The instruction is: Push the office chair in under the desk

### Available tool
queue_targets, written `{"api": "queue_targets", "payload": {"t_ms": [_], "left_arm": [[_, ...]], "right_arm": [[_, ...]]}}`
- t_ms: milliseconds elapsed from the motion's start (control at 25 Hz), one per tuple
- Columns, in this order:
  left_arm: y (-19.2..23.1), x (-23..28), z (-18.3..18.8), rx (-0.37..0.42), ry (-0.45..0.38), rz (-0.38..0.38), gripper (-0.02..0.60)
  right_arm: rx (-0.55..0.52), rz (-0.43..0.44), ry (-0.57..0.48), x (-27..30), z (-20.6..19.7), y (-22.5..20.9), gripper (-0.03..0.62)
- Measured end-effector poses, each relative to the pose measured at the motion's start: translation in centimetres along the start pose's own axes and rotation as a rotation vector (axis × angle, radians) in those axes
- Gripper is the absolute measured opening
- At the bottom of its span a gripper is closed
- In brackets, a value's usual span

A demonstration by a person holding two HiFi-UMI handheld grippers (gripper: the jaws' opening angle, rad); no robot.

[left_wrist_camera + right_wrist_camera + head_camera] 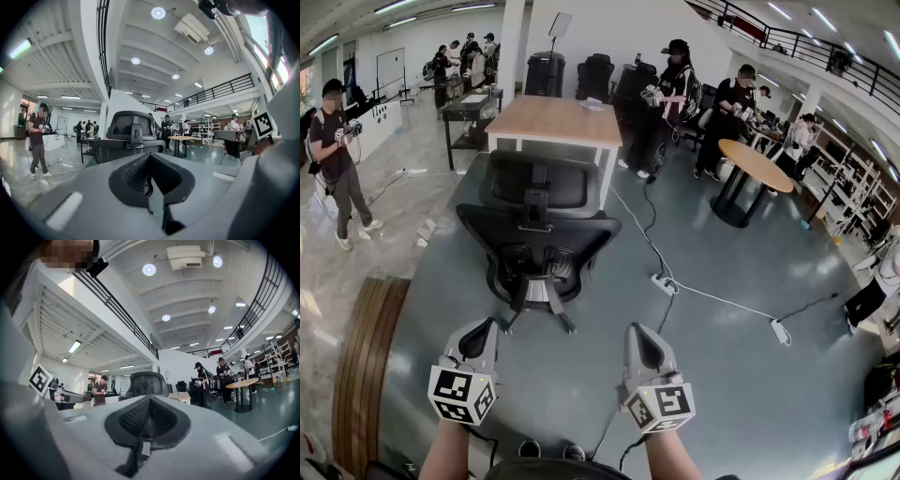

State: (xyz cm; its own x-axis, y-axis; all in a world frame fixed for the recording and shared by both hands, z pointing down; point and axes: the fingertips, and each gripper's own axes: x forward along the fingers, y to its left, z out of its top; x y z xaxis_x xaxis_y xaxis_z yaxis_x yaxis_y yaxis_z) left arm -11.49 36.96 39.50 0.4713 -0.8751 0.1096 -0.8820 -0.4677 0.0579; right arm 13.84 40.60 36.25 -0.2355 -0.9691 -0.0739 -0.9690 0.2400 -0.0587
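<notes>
The black office chair stands on the grey floor with its back towards me, a little short of the wooden-topped desk with white legs. Both grippers hang in the air nearer me than the chair, touching nothing. My left gripper is shut and empty, below the chair's left side. My right gripper is shut and empty too, below and right of the chair's wheeled base. The left gripper view looks over closed jaws at the chair's headrest. In the right gripper view the headrest rises just behind the closed jaws.
A white power strip with a cable lies on the floor right of the chair, and another strip farther right. A round table and several people stand beyond. A curved wooden edge sits at my left.
</notes>
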Motion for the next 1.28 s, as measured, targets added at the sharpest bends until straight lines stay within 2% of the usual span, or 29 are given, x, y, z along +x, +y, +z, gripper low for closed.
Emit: {"api": "queue_targets", "payload": {"t_ms": [560, 760, 1280], "left_arm": [[1.1, -0.3, 0.6, 0.006, -0.009, 0.030, 0.018], [0.4, -0.5, 0.5, 0.015, -0.003, 0.024, 0.018], [-0.8, -2.0, 0.5, 0.039, 0.002, 0.063, 0.018]], "right_arm": [[-0.008, 0.006, 0.006, 0.4, 0.1, 0.6, -0.009], [-0.020, -0.023, -0.026, -0.1, 1.0, 0.2, -0.009], [-0.009, 0.019, -0.038, -1.0, 0.6, -0.1, -0.009]]}}
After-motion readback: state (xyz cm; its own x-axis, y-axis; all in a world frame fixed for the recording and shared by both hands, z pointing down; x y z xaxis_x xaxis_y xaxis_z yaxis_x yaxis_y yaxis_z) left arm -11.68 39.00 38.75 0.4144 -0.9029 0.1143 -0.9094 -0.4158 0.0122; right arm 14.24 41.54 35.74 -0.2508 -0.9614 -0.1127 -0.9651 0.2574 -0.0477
